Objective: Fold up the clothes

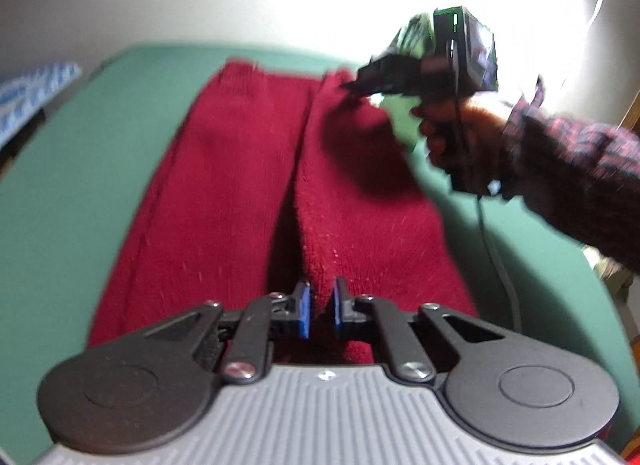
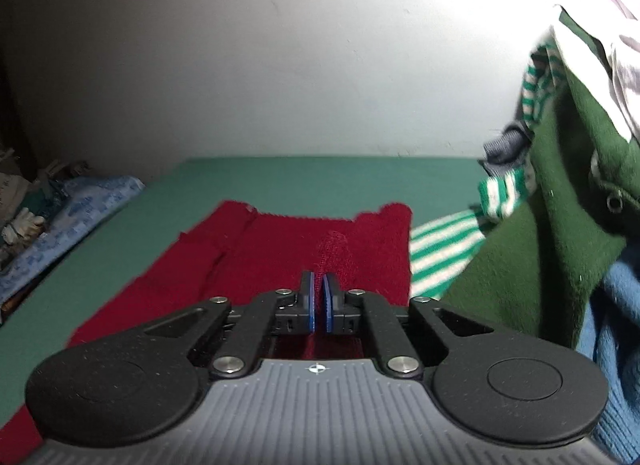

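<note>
A dark red knit garment (image 1: 224, 193) lies spread on the green table (image 1: 72, 193), with its right part folded over toward the middle. My left gripper (image 1: 320, 309) is shut on the near edge of that folded red fabric. My right gripper (image 1: 352, 83) shows in the left wrist view at the far right corner of the garment, pinching red cloth. In the right wrist view the right gripper (image 2: 319, 307) is shut on a raised ridge of the red garment (image 2: 280, 249), its blue pads nearly together.
A pile of clothes stands at the right: a dark green garment (image 2: 560, 233), a green-and-white striped one (image 2: 444, 253) and a blue knit (image 2: 616, 345). A blue patterned cloth (image 2: 68, 221) lies at the table's left edge. A white wall is behind.
</note>
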`<state>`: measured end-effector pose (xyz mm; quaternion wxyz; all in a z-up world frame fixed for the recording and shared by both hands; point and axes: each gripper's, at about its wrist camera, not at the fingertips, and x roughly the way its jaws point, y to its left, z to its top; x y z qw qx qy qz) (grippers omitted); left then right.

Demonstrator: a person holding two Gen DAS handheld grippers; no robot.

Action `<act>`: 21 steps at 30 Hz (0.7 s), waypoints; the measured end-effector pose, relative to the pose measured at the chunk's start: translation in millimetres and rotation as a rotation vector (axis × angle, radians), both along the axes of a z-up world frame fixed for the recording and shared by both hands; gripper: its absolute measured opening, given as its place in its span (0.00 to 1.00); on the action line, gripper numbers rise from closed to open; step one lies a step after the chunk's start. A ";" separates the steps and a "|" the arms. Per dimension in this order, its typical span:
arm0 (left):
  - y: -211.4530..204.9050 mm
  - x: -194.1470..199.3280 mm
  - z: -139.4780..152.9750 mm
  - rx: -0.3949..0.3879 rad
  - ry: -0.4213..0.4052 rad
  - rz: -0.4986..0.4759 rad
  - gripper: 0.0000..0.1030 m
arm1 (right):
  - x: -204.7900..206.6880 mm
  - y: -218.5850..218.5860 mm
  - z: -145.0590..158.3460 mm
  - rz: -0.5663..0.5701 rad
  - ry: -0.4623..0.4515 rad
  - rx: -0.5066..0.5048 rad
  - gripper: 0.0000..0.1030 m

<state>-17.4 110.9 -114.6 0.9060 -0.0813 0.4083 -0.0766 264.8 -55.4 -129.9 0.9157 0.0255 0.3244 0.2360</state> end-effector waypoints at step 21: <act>10.3 0.0 10.5 0.100 -0.029 -0.019 0.27 | -42.6 -6.9 15.5 0.106 0.038 -0.005 0.26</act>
